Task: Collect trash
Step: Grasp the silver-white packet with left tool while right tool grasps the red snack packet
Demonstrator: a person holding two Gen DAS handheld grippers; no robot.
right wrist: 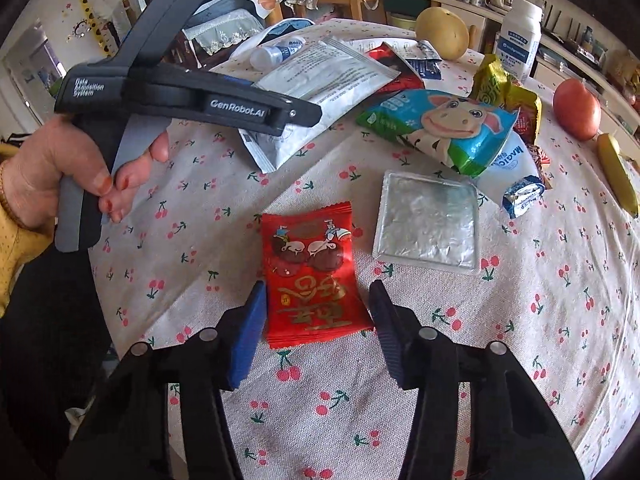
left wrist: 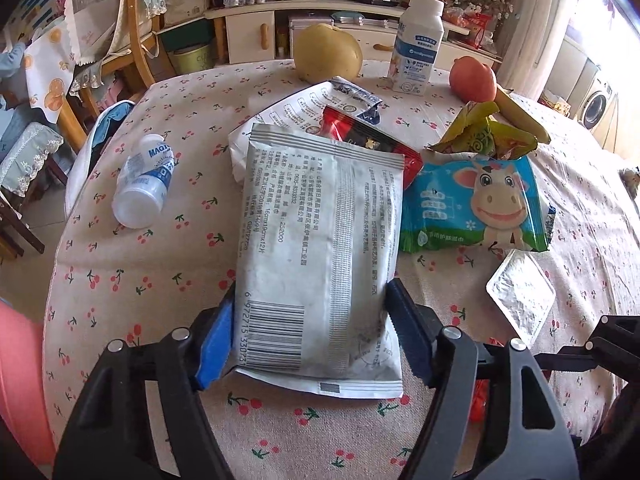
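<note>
Collection barely begun: every wrapper is on the cherry-print bench.
Your left tongs pinch the grey-white printed pouch; your right tongs straddle the red snack packet, unpinched.

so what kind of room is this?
Likely a home dining or living room: a table under a cherry-print tablecloth, a wooden chair, a cream sideboard, and a washing machine off to the side.

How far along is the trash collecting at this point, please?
Nothing looks collected yet. In hand: the left tool grips the grey packet; the right tool straddles the red snack packet, not yet pinched. Left: cow-print wipes pack, foil-topped tray, toppled small bottle, yellow-green wrapper.
</note>
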